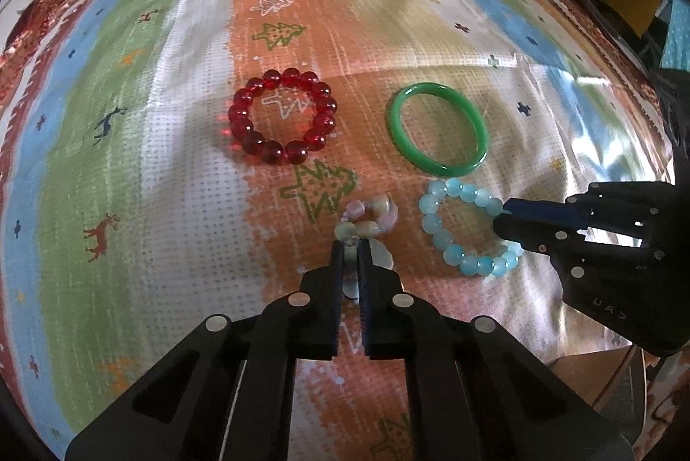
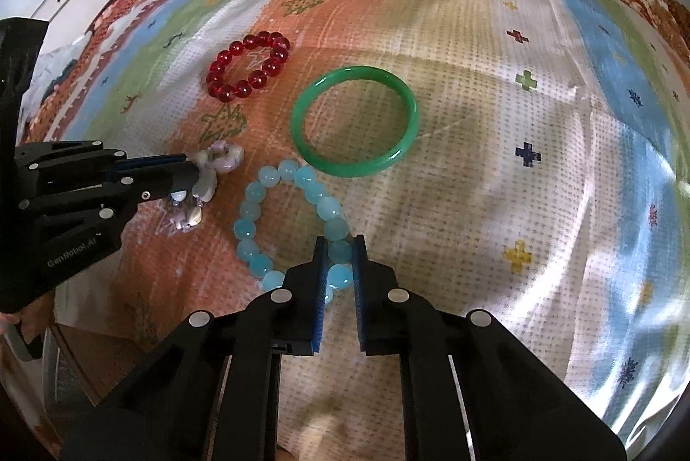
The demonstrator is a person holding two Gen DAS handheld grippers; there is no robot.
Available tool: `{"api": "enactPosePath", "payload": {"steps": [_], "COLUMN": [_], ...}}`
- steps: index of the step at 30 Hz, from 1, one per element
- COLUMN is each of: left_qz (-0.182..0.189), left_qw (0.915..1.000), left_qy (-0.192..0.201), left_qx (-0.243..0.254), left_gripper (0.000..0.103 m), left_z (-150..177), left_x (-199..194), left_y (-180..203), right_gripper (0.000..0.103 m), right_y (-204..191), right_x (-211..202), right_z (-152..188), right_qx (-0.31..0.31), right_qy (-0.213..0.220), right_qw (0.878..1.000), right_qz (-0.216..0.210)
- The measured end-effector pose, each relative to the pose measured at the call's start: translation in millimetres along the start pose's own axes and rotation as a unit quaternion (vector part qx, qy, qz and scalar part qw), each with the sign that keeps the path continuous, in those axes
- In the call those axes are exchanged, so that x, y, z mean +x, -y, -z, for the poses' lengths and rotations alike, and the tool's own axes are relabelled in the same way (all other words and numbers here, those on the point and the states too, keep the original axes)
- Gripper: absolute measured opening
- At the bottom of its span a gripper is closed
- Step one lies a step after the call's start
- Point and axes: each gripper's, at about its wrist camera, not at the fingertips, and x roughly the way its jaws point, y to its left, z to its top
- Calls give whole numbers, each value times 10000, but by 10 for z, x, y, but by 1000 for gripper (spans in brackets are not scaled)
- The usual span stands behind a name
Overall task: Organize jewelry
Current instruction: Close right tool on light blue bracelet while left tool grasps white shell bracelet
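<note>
A: Where are the tongs?
B: Left tongs (image 1: 350,245) clenched on the pale pink-and-cream bead bracelet (image 1: 370,217) at the near edge of the patterned cloth (image 1: 129,159); right tongs (image 2: 338,243) grasp the light blue bead bracelet (image 2: 289,224) beside it
A: Farther back?
B: Green bangle (image 2: 355,127), red bead bracelet (image 1: 282,116), mid-cloth

left gripper (image 1: 350,245) is pinching the pale bead bracelet (image 1: 368,219); right gripper (image 1: 502,215), at three o'clock, is clamping the blue bracelet (image 1: 435,239).
</note>
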Motion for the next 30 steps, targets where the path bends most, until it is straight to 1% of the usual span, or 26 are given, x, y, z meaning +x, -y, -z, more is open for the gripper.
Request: {"api": "enactPosePath", "payload": {"steps": [2,6,12,17,22,25,30], "left_qz": [3,146,326,410,418,279,273], "left_qw": [10000,9997,9985,9967,9948,9939,9932], "left_qy": [32,111,358,548,756,893,970], "left_qx": [-45,-167,-271,-432,-547,-584,-590], "left_gripper": [6,6,6,6,6,6,6], "left_z": [3,5,13,45,83,96,125], "left_x": [-24,-93,-289,-449,-598,-673,-740], "left_y": [-25,-54,-52,-71,-71,-73,-68], "right_gripper": [12,12,12,12,12,12,12], "right_y": [-5,-20,-62,-82,-128,-137,-181], "right_x": [-35,-138,-295,-388,-490,-539,-672], "right_z": [-6,-14,-9,19,70,94,138], "right_qx": [-14,-13,-28,-24,-111,-90,-54], "right_qy": [47,181,401,545,737,842,1051], "right_qw": [10000,9998,9992,9983,9967,9956,9935], "right_qz": [25,38,55,180,323,405,435]}}
